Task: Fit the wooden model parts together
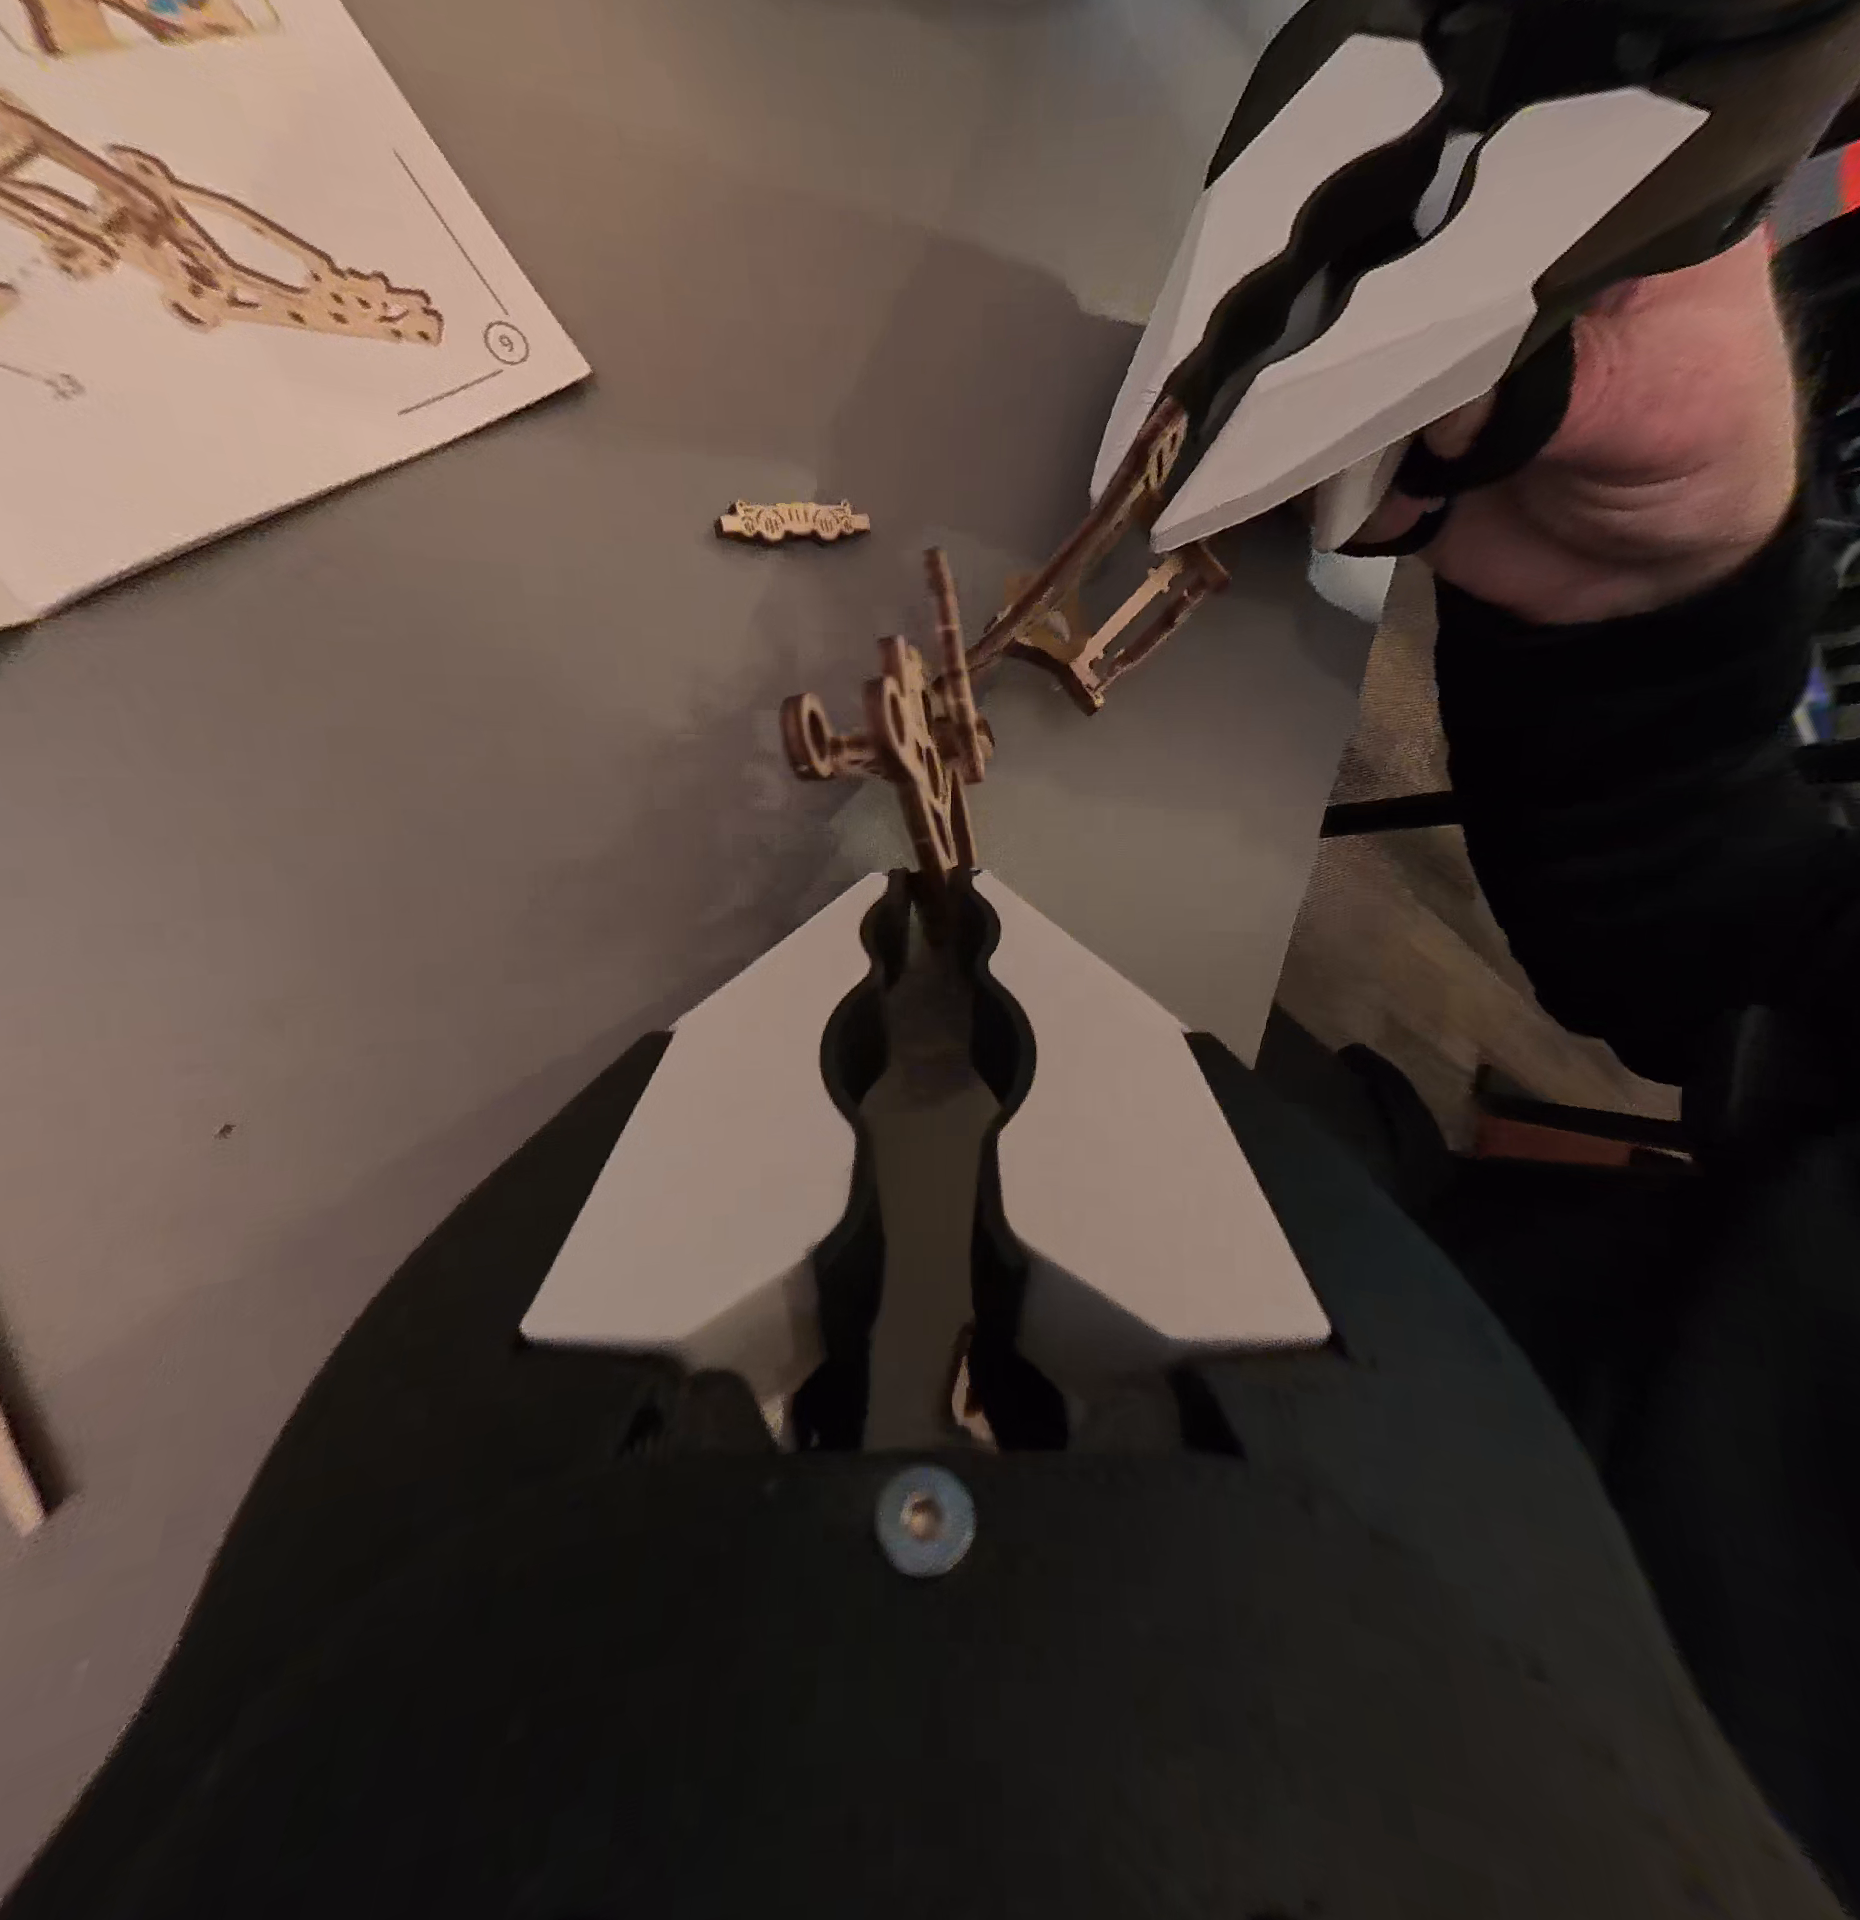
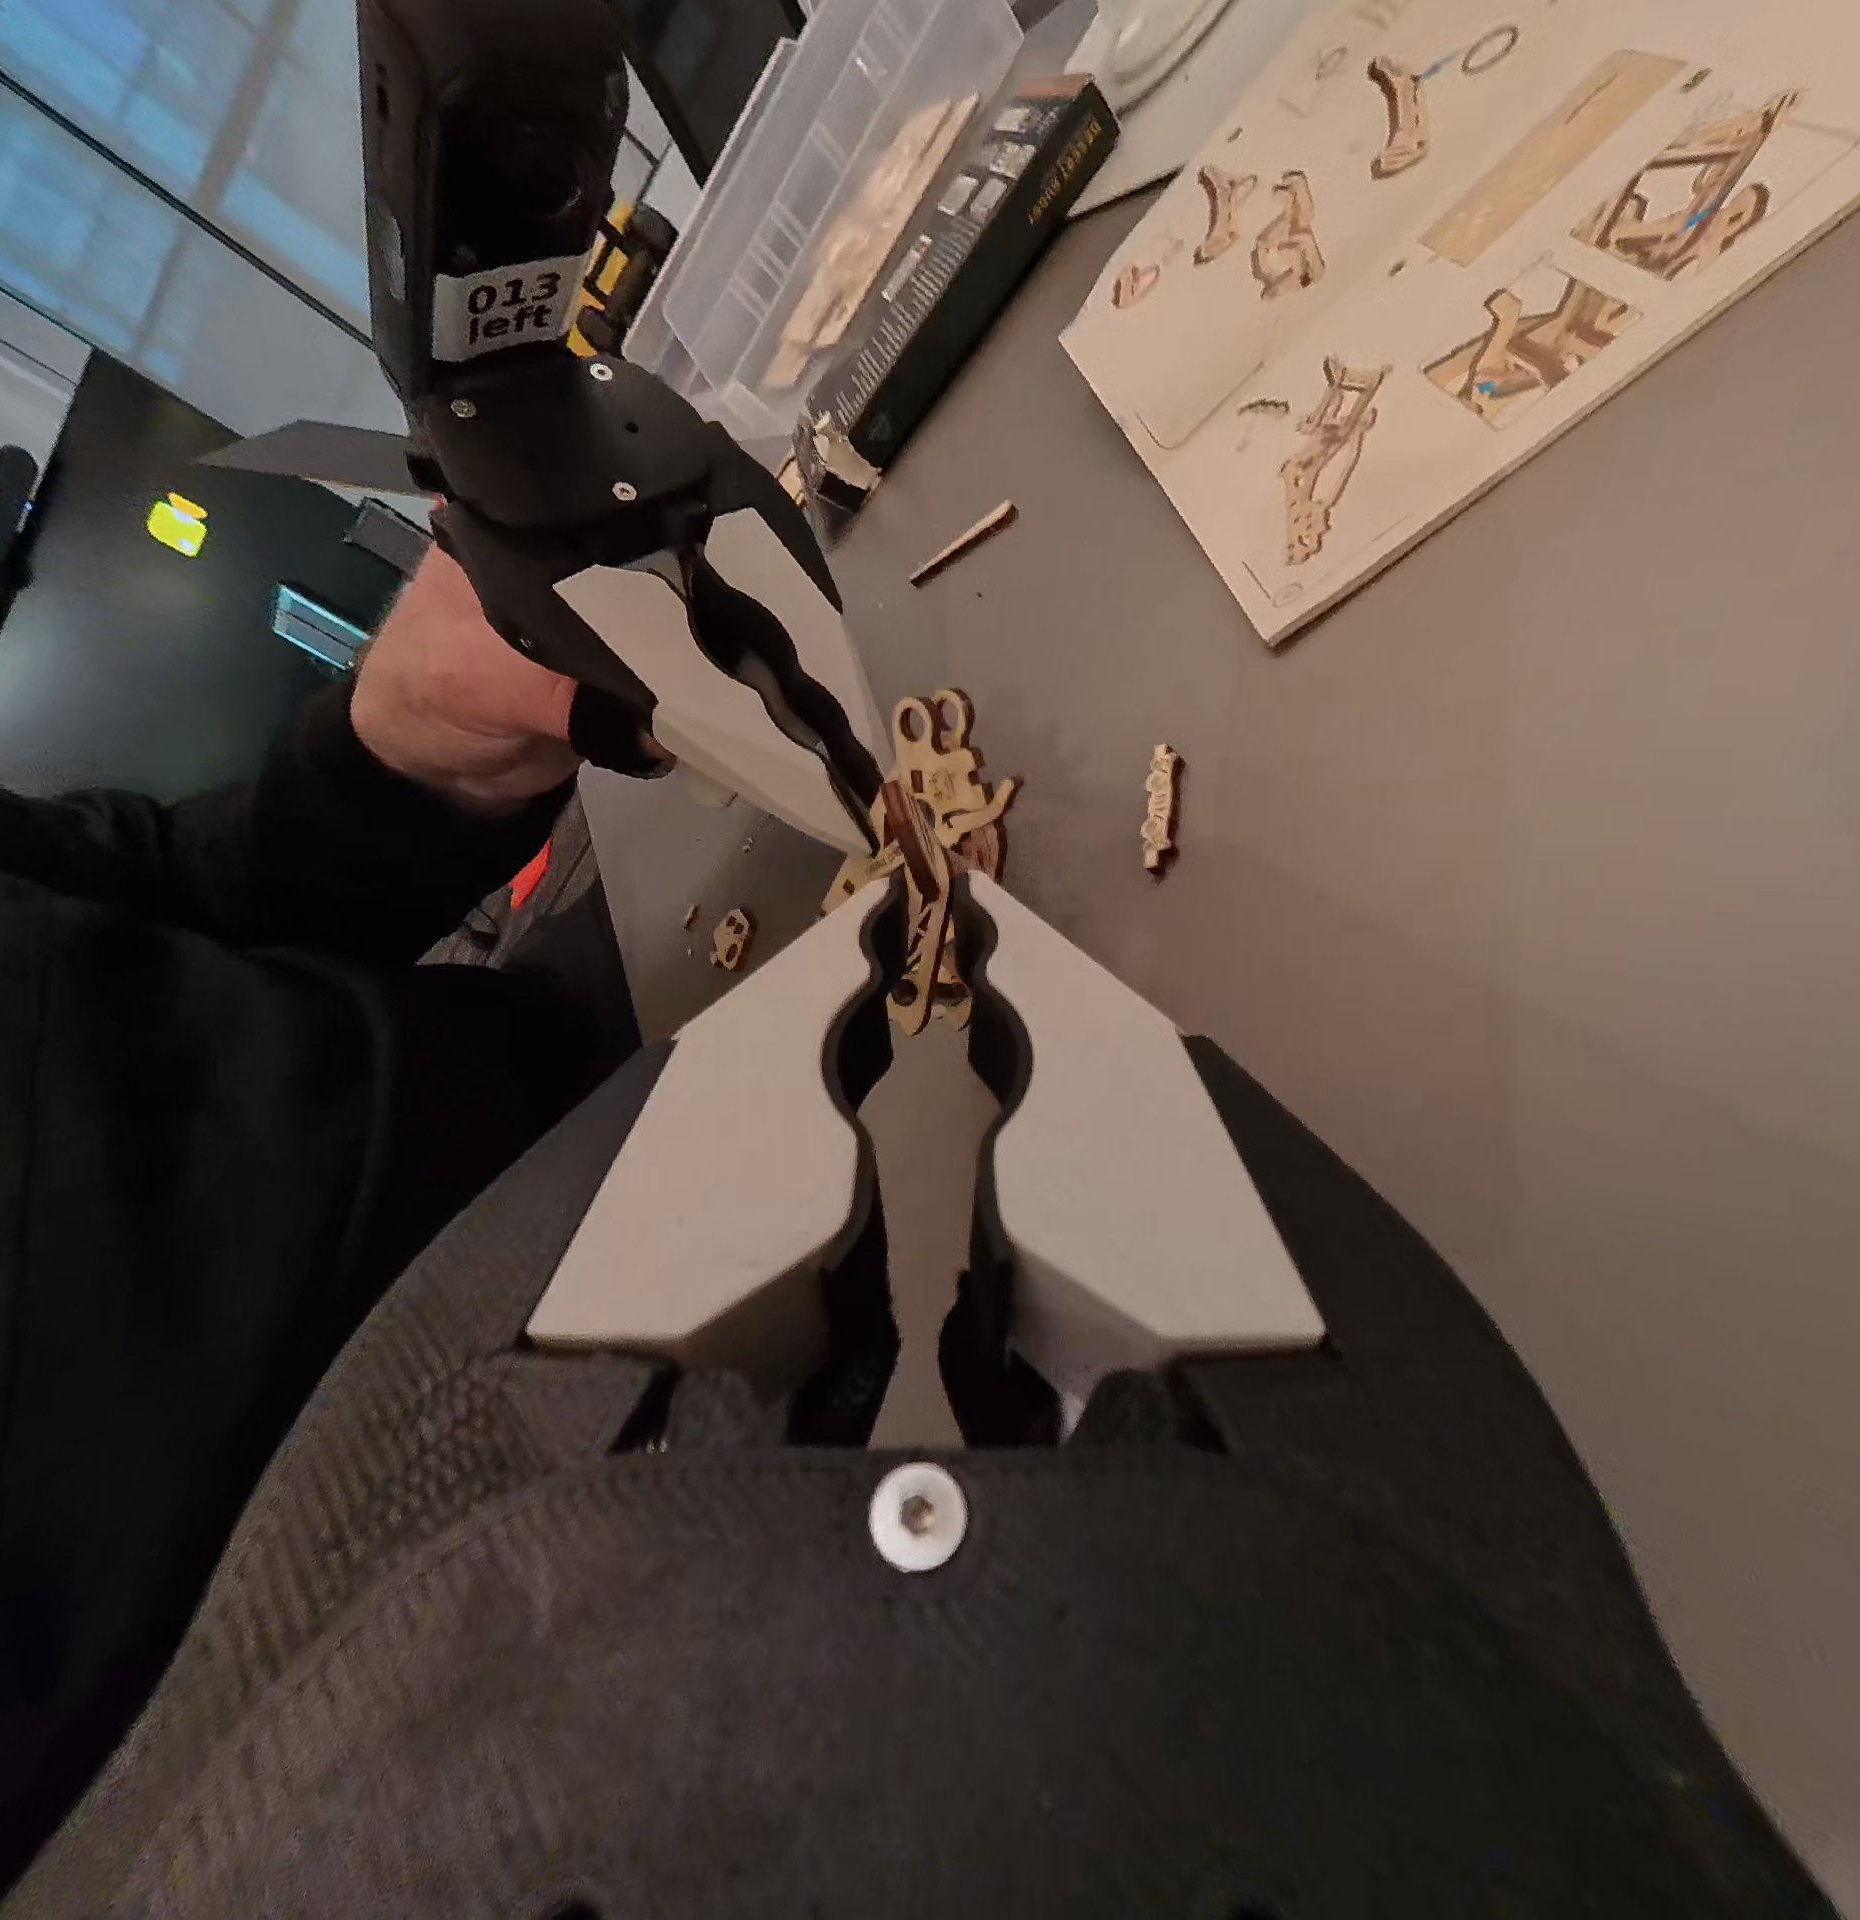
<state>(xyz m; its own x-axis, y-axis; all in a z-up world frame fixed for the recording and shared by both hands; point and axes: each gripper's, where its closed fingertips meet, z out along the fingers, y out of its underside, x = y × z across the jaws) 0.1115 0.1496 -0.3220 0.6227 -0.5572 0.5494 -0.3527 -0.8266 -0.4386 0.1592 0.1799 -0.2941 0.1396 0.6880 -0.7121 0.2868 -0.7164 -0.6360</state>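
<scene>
My left gripper (image 1: 931,875) is shut on a small wooden sub-assembly (image 1: 900,743) with a ring at its left end, held just above the grey table (image 1: 490,831). My right gripper (image 1: 1144,499) comes in from the upper right, shut on a long wooden strut (image 1: 1051,592) with a small frame (image 1: 1134,623) on it. The strut's tip touches the sub-assembly. In the right wrist view my right gripper (image 2: 931,883) is shut on the strut (image 2: 926,956), and my left gripper (image 2: 866,823) holds the ringed sub-assembly (image 2: 936,764) right at it.
A loose flat wooden piece (image 1: 791,520) (image 2: 1160,810) lies just beyond the parts. An instruction sheet (image 1: 230,260) (image 2: 1477,312) lies farther off. A black box (image 2: 957,260), a clear plastic case (image 2: 801,208) and a wood sliver (image 2: 962,540) sit behind. The table edge (image 1: 1310,779) is close by. The tips of one gripper are about 7 cm away from the tips of the other.
</scene>
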